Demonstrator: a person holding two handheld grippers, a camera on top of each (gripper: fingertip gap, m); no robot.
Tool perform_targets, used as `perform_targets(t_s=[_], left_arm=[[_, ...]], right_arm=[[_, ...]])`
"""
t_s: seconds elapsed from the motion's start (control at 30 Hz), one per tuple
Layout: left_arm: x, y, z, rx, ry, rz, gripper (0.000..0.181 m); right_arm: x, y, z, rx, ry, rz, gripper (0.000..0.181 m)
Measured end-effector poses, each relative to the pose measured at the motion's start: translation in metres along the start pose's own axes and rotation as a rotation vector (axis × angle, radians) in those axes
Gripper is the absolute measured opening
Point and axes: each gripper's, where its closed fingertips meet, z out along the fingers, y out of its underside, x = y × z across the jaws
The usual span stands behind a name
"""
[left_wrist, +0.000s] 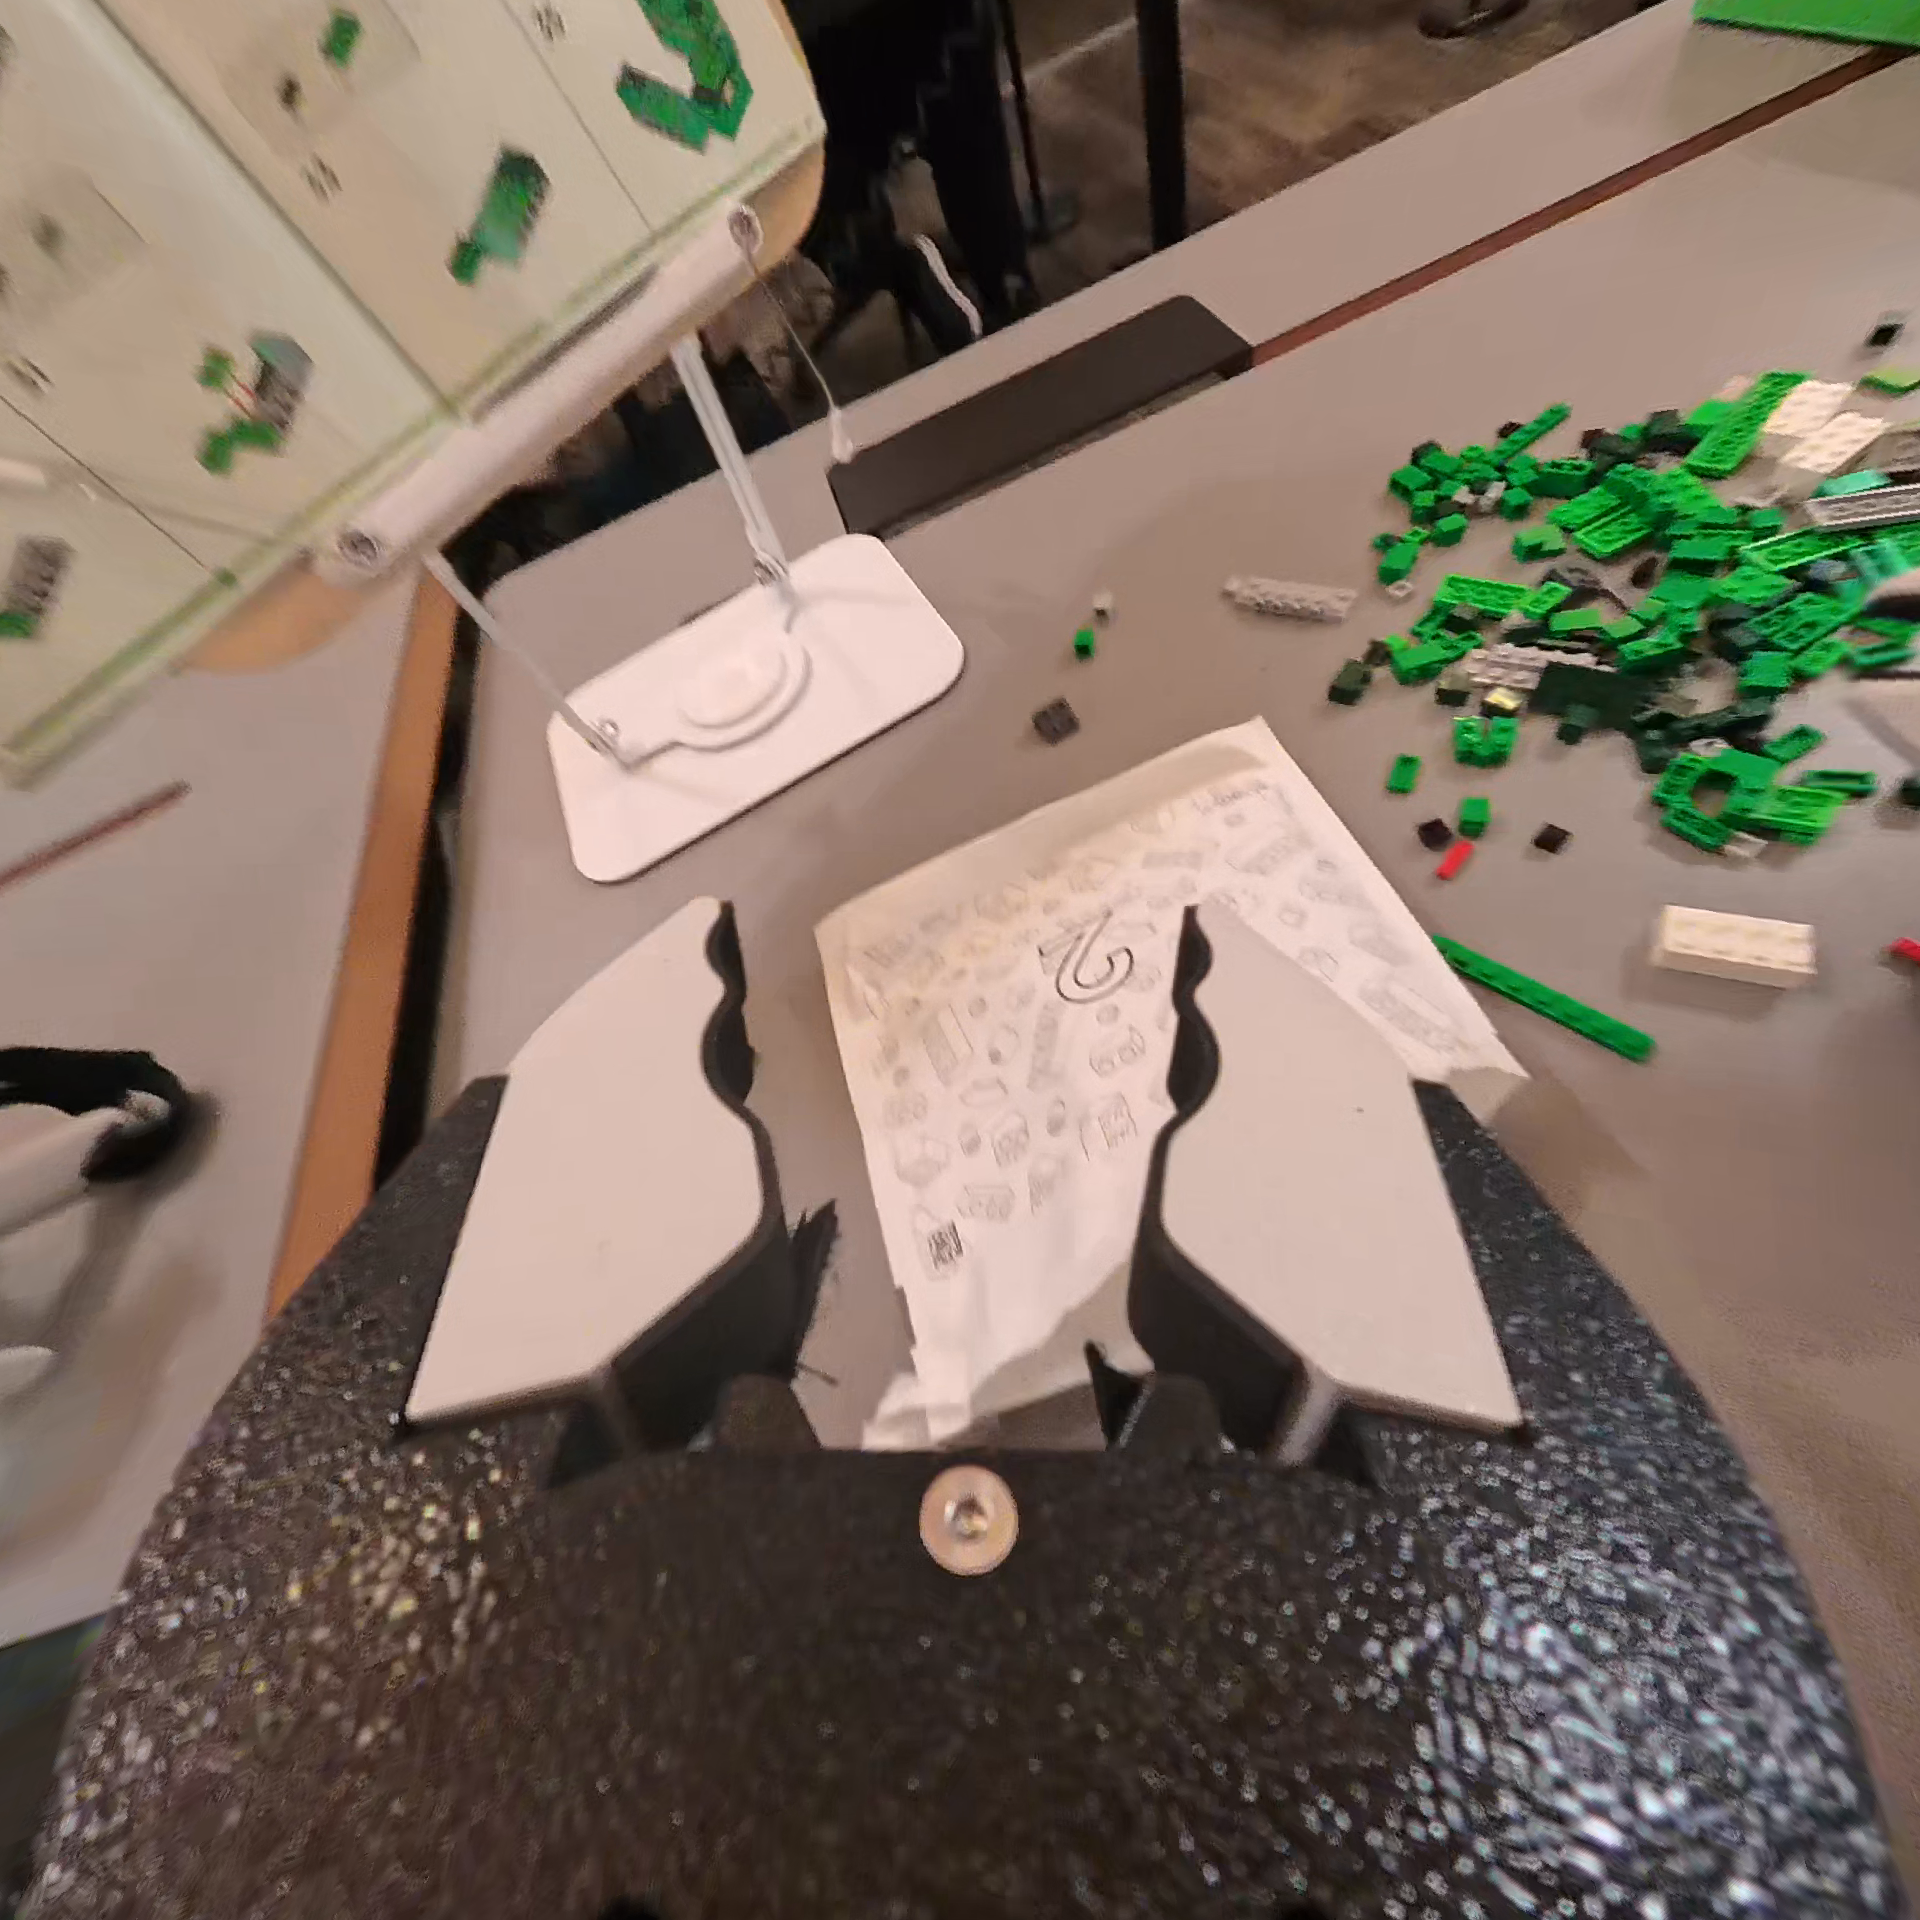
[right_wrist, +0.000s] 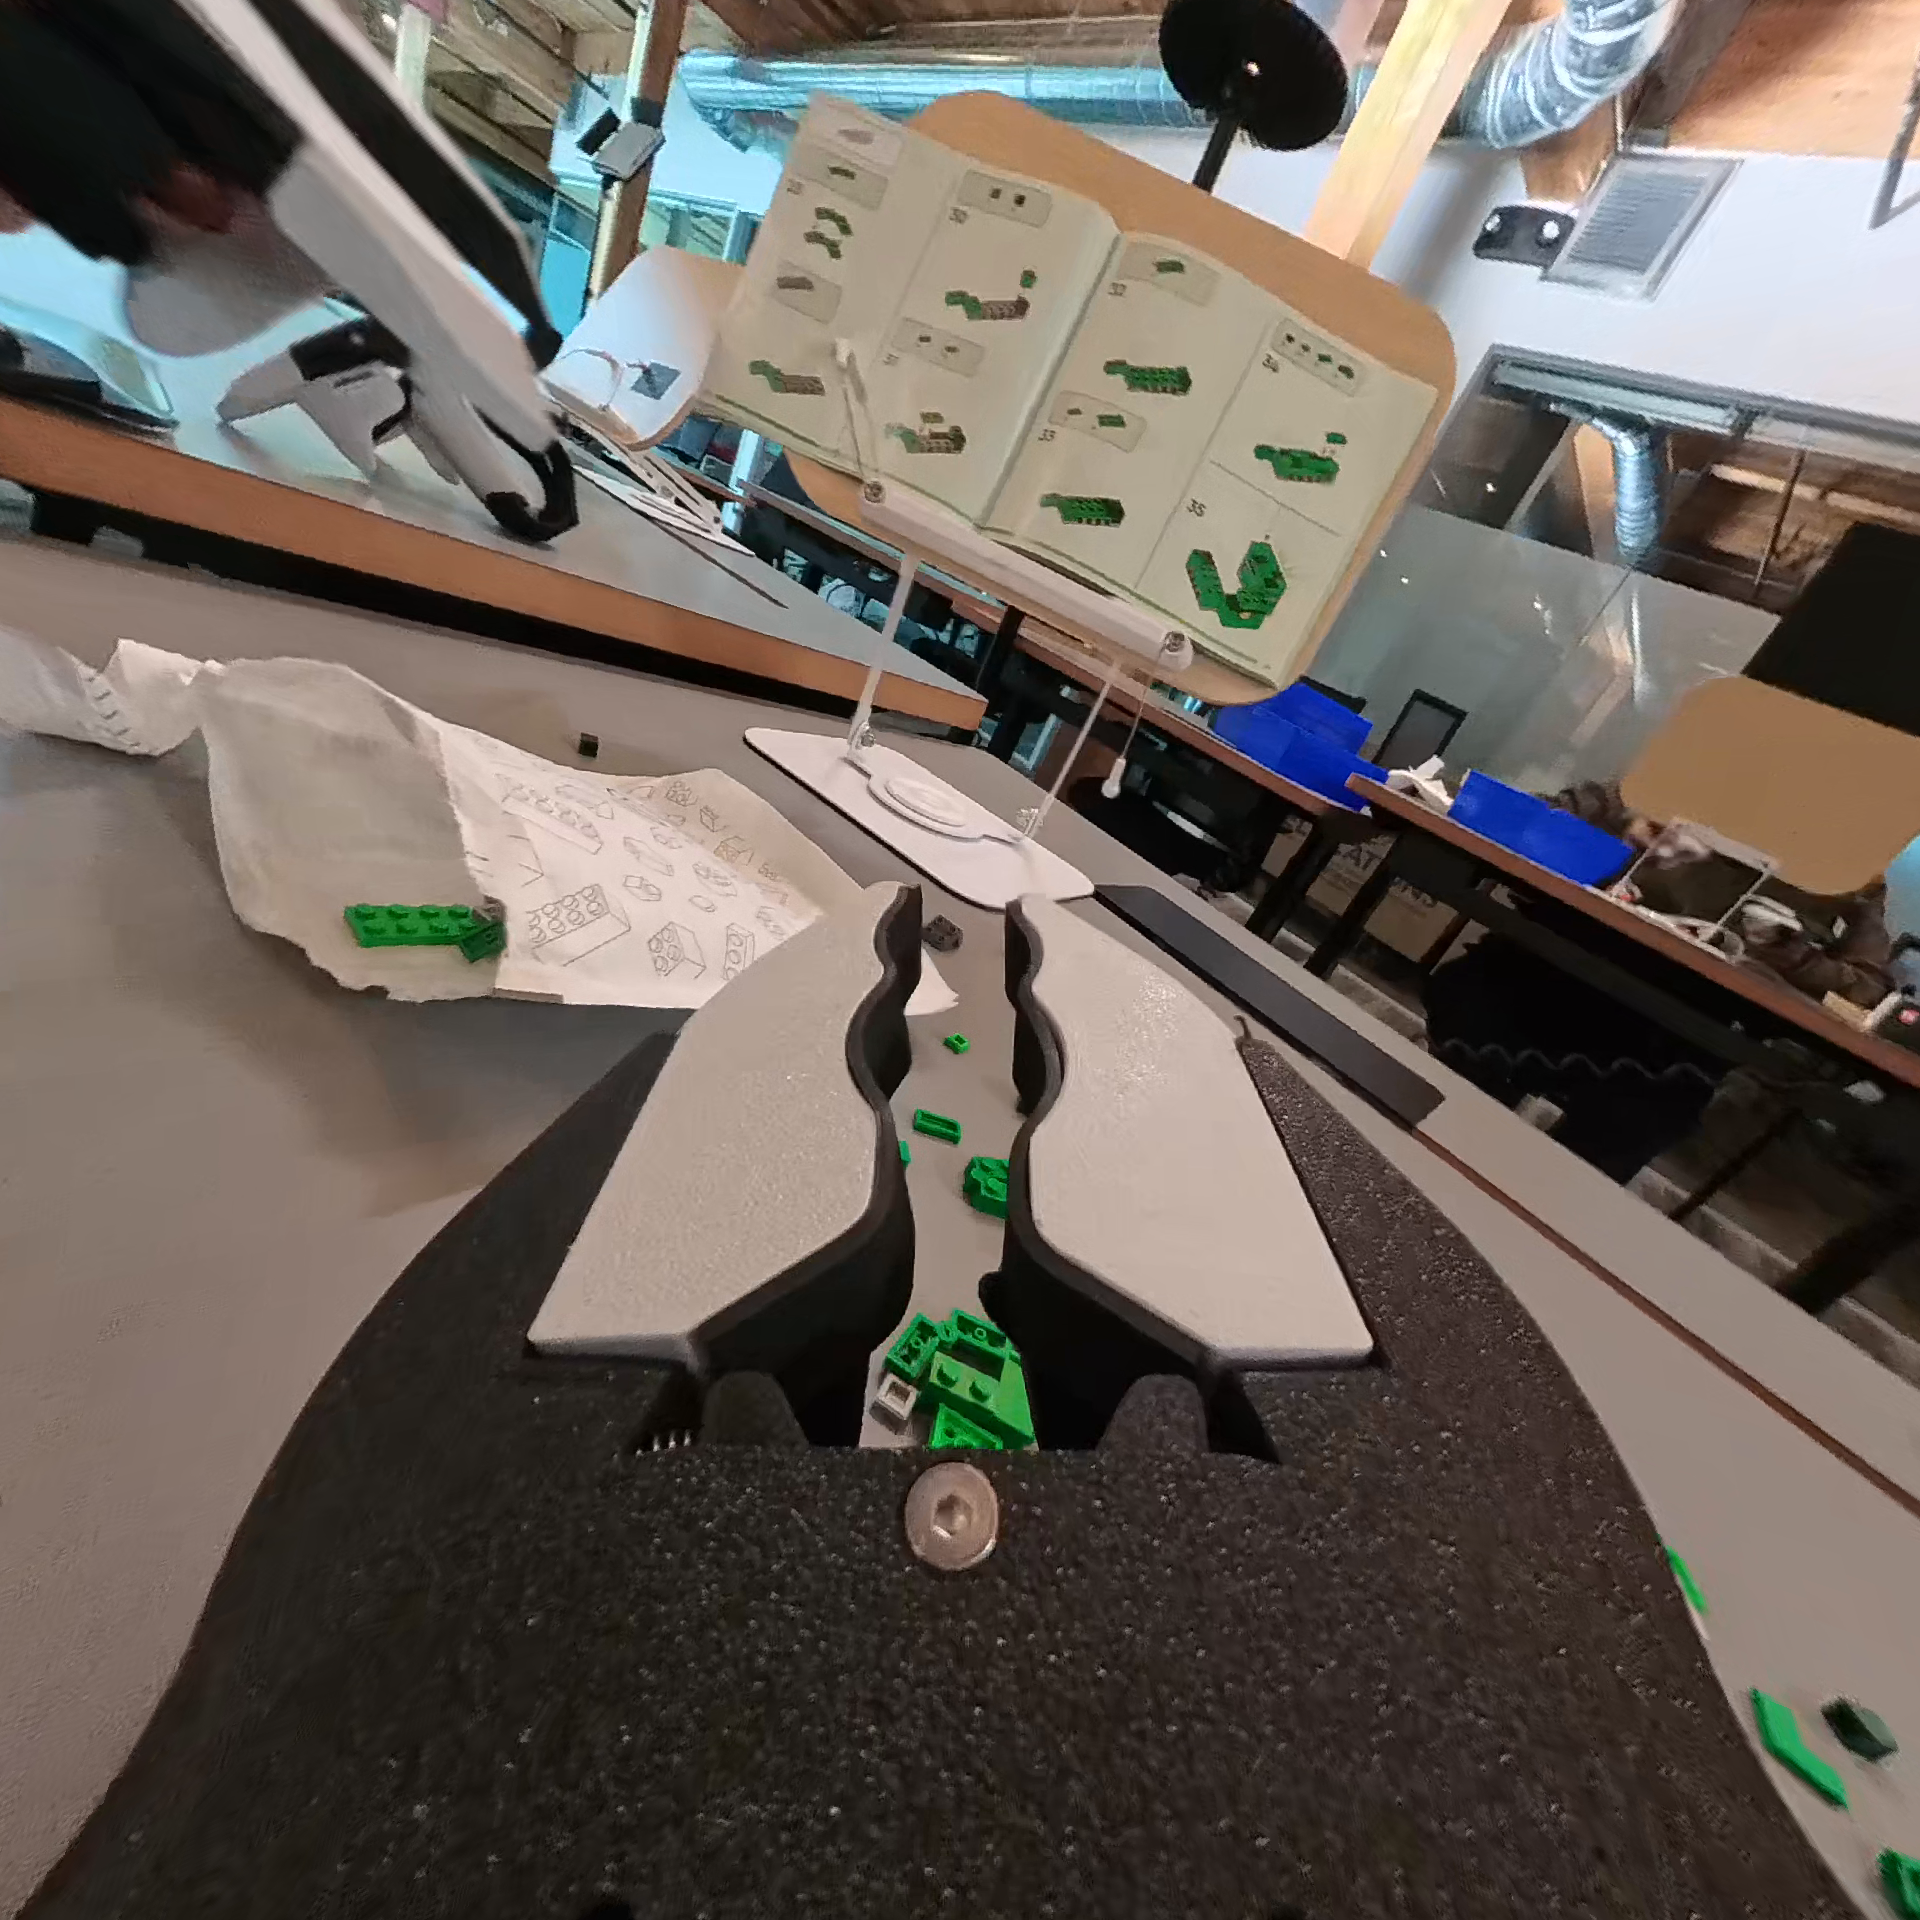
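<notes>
The grey tabletop carries everything I can see. At its far left stands a white book stand whose ledge holds an open instruction booklet with pictures of green builds on its pages. Near me lies a torn white paper bag printed with brick outlines; in the right wrist view a small green brick assembly rests at the bag's near edge. To the right of the bag spreads a pile of green bricks, with a few black, grey and white pieces mixed in. Nearer than the pile sit a white brick and, just to its left, a long thin green plate, both apart from the heap.

My left claw is spread wide and holds nothing; it hangs above the paper bag, which shows between its two fingers.

My right claw stands narrow, a slim gap left between the fingers, with nothing gripped. It sits low over the tabletop, and loose green bricks lie on the surface in that gap, a small dark piece just beyond the tips.
</notes>
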Motion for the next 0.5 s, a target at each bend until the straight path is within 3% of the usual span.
perform_targets(t_s=[0.23, 0.33, 0.5], left_arm=[[0.001, -0.025, 0.039, 0.057, -0.121, 0.217, 0.076], [-0.026, -0.035, 0.063, 0.052, -0.215, 0.322, 0.078], [-0.092, -0.038, 0.115, -0.069, -0.337, 0.499, 0.103]], right_arm=[[-0.021, -0.005, 0.001, 0.026, -0.076, -0.107, 0.011], [-0.028, -0.006, 0.001, 0.033, -0.109, -0.134, 0.010], [-0.028, -0.003, 0.002, 0.024, -0.122, -0.104, 0.008]])
